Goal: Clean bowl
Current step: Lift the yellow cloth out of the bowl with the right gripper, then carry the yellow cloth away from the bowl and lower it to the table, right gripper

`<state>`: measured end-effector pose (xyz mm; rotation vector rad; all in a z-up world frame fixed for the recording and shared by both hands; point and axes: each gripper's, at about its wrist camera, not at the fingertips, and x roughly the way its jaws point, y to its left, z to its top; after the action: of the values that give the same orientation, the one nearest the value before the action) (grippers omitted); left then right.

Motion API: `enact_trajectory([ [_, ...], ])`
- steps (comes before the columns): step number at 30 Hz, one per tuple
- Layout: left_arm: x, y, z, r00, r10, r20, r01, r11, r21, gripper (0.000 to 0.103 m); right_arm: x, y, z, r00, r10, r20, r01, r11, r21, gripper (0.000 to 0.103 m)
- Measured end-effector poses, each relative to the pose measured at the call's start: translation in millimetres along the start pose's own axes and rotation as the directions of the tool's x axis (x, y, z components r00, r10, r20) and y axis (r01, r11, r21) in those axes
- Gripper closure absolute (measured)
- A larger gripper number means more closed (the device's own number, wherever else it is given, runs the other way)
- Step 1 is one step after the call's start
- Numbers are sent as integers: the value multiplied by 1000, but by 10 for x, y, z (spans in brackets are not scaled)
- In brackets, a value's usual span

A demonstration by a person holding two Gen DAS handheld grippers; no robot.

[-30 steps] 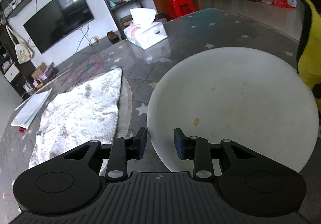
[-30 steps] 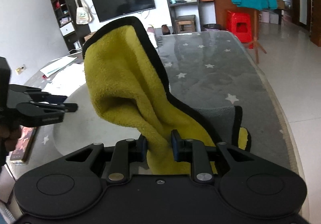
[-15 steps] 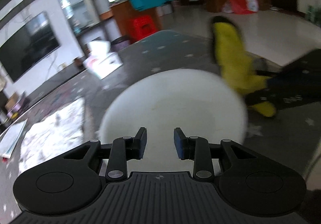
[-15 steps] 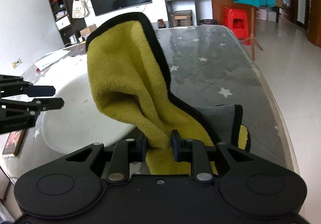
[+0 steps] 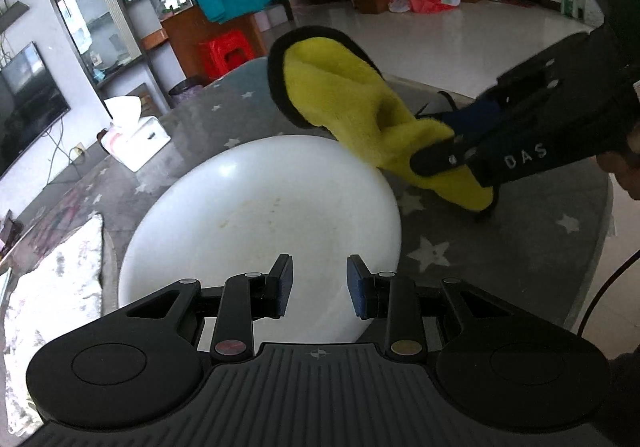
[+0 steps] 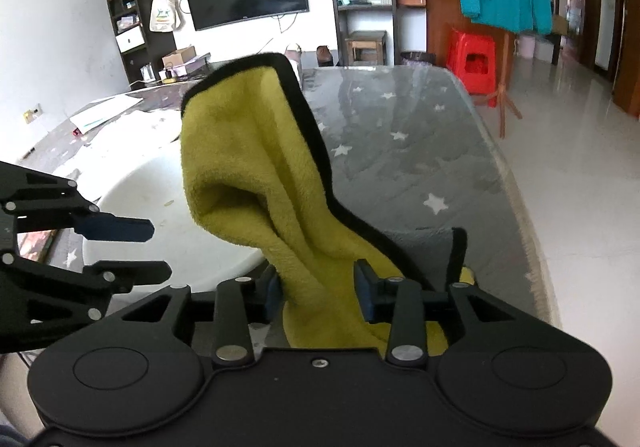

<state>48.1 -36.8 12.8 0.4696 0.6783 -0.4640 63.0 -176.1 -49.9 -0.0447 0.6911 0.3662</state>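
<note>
the white bowl (image 5: 260,223) is sitting on the grey star-patterned surface (image 5: 500,247), and yellowish smears and specks are showing across its inside, so the wiping looks not yet begun. the left tool (image 5: 319,281) is hovering over the bowl's near rim with its jaws standing narrowly apart and nothing between them; it is not gripping the rim. the right tool (image 6: 318,289) is sitting just beside the bowl with a yellow cloth (image 6: 260,183) edged in black rising up between its jaws, which are opening at this moment; the right pad looks clear of the fabric, so the grip seems to be loosening, perhaps for a regrasp. the cloth's upper fold is leaning over the bowl's edge without clearly touching the inside. a tissue box (image 5: 132,135) and a white towel (image 5: 52,287) are lying well apart from the work. what is left, by my judgement, is nearly everything: steadying the bowl with the left tool, bringing the cloth down into it, and rubbing the stains away.
</note>
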Motion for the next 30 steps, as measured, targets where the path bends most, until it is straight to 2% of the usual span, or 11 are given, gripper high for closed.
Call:
enact_trajectory([
  [4, 15, -50, 10, 1000, 10, 1, -10, 1000, 12, 72, -38, -62, 29, 1000, -18, 20, 18, 1000, -7, 62],
  [11, -98, -81, 42, 1000, 12, 29, -12, 1000, 22, 72, 34, -101, 1, 1000, -12, 3, 12, 1000, -6, 64],
  [14, -126, -120, 49, 999, 4, 32, -5, 999, 40, 72, 47, -95, 2, 1000, -6, 2, 6, 1000, -4, 72],
  [24, -287, -164, 40, 999, -13, 45, 11, 999, 41, 72, 64, -66, 15, 1000, 2, -2, -2, 1000, -10, 72],
  [30, -242, -190, -14, 1000, -21, 16, 20, 998, 52, 72, 79, -43, 12, 1000, 4, -2, -4, 1000, -11, 72],
])
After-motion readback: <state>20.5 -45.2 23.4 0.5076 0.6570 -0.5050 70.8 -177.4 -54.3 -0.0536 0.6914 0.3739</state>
